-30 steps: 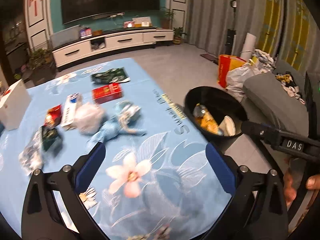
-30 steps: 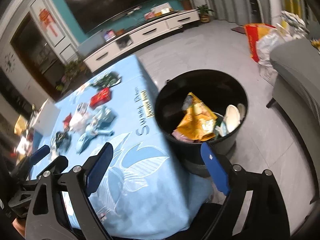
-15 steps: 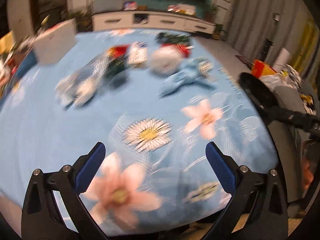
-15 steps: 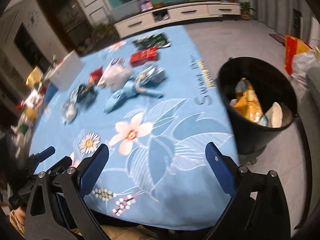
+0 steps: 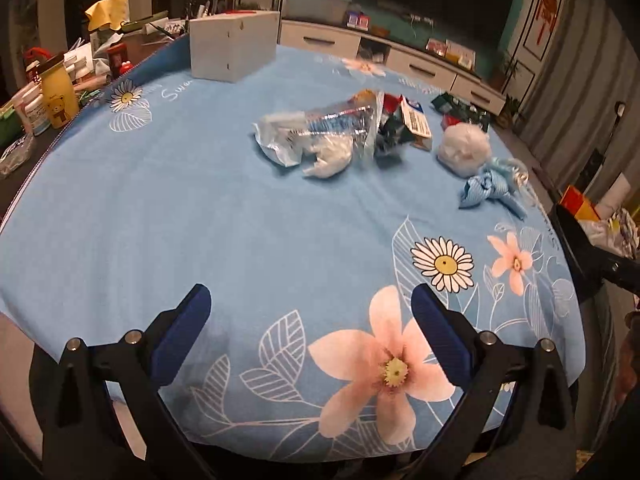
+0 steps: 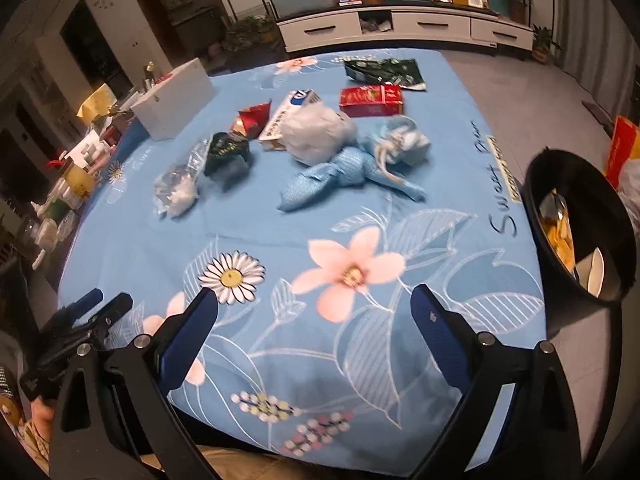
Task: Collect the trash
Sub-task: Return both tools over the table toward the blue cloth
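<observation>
Claws: left gripper and right gripper both spread, empty.
Risk: clear wrapper — thin and crumpled, may slip before reaching bin.

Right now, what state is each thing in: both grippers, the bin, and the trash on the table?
left gripper: jaws open, empty.
right gripper: jaws open, empty.
black bin: uncovered, partly filled.
red box: lying flat.
green wrapper: flattened.
white wad: crumpled.
blue cloth: bunched.
</observation>
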`<state>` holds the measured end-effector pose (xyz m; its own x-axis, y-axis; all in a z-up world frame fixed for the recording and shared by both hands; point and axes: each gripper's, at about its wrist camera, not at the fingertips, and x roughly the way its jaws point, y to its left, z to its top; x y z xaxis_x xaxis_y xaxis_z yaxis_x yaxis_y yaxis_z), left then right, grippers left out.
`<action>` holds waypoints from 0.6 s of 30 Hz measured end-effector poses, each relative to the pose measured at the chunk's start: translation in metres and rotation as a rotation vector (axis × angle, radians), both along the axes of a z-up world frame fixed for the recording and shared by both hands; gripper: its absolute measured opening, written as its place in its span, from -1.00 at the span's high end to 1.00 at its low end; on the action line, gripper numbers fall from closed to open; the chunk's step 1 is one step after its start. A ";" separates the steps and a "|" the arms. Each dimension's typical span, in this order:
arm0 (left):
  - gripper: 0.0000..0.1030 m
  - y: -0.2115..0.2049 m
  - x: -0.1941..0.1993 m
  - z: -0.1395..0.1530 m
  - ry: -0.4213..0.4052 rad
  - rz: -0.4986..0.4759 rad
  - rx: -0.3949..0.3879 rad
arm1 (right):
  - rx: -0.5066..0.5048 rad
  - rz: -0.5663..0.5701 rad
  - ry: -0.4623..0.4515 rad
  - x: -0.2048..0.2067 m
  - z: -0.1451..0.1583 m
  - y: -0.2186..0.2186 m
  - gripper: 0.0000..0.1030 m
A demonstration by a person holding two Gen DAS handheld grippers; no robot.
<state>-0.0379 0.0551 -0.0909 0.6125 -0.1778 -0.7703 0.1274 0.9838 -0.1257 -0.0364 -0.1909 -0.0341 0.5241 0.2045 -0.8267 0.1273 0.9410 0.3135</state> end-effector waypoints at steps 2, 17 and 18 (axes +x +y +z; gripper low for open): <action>-0.94 0.004 -0.002 -0.001 -0.007 0.007 -0.017 | -0.004 0.003 0.001 0.007 0.002 0.006 -0.85; -0.94 0.015 0.014 -0.008 -0.014 0.001 -0.111 | -0.032 0.032 0.018 0.034 -0.005 0.031 -0.85; -0.94 0.014 0.015 -0.008 -0.016 -0.001 -0.115 | -0.033 0.031 0.016 0.036 -0.005 0.031 -0.85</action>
<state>-0.0225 0.0694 -0.0988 0.6243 -0.2646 -0.7350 0.1309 0.9630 -0.2356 -0.0007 -0.1603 -0.0395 0.5047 0.1925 -0.8416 0.1031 0.9544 0.2801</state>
